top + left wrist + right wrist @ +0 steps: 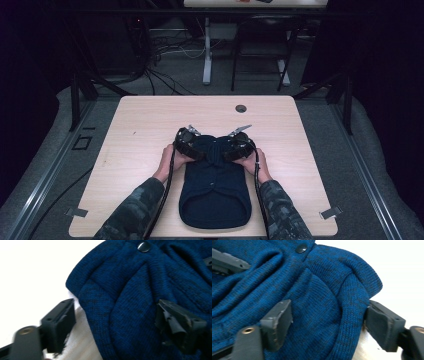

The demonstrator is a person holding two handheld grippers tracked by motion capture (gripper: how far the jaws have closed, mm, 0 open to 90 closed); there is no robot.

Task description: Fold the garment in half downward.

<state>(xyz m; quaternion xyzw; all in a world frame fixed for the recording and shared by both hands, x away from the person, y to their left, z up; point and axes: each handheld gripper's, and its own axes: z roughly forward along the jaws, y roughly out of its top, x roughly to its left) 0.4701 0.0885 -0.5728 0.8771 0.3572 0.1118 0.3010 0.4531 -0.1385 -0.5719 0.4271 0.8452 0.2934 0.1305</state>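
Observation:
A dark blue knitted garment (215, 197) lies flat on the wooden table (145, 120), its bottom hem toward the near edge. My left gripper (199, 151) sits at its far left shoulder and my right gripper (231, 151) at its far right shoulder. In the left gripper view, the left gripper (115, 320) straddles the folded shoulder edge of the garment (130, 280); one jaw rests on the knit, the other stands on the table slightly clear of it. The right gripper (328, 320) brackets a bulging fold of the garment (317, 290), with its jaws standing wide. A dark snap button (143, 246) (301, 248) shows near the collar.
A round cable hole (241, 108) sits near the table's far edge. Metal clips (77, 212) (331, 212) mark the near corners. Beyond the table are another desk's leg (207, 50), a chair frame (260, 55) and floor cables (165, 75). Bare tabletop lies on both sides of the garment.

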